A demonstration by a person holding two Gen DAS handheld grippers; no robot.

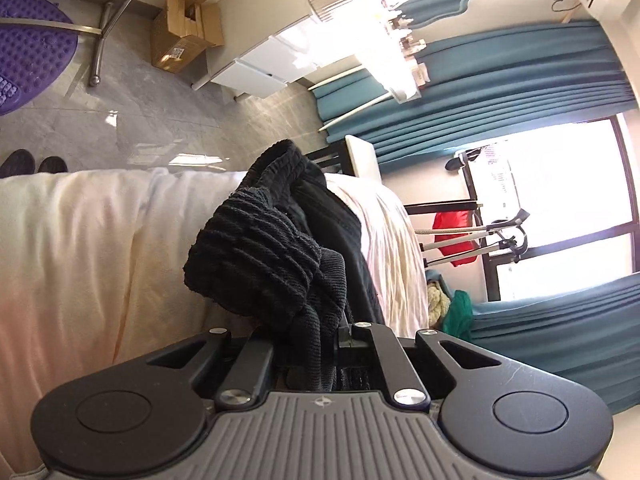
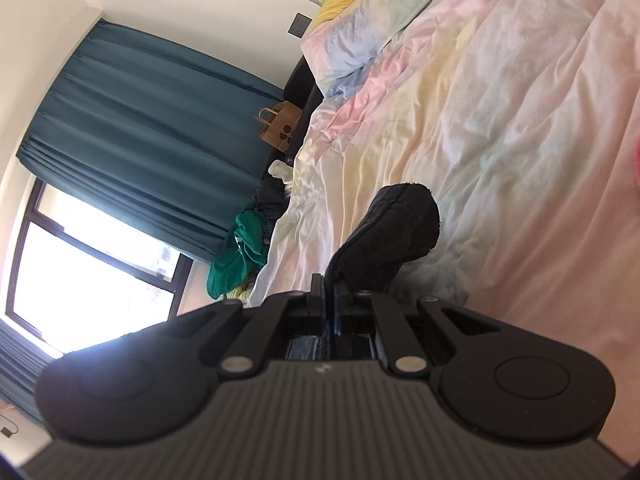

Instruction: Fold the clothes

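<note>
I am holding the black garment (image 1: 256,248) over the bed (image 1: 80,240), the left gripper (image 1: 320,344) pinching its ribbed edge and the right gripper (image 2: 330,292) pinching another bunched end, so the cloth is stretching forward from both jaws, equally near either hand.

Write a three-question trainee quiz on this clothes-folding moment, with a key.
1. True or false: the left gripper is shut on the black knit garment.
2. What lies under the garment? A) pale bedsheet B) wooden table C) carpet
3. Fill in: the right gripper pinches dark ____.

Key: 1 true; 2 A; 3 fabric.
</note>
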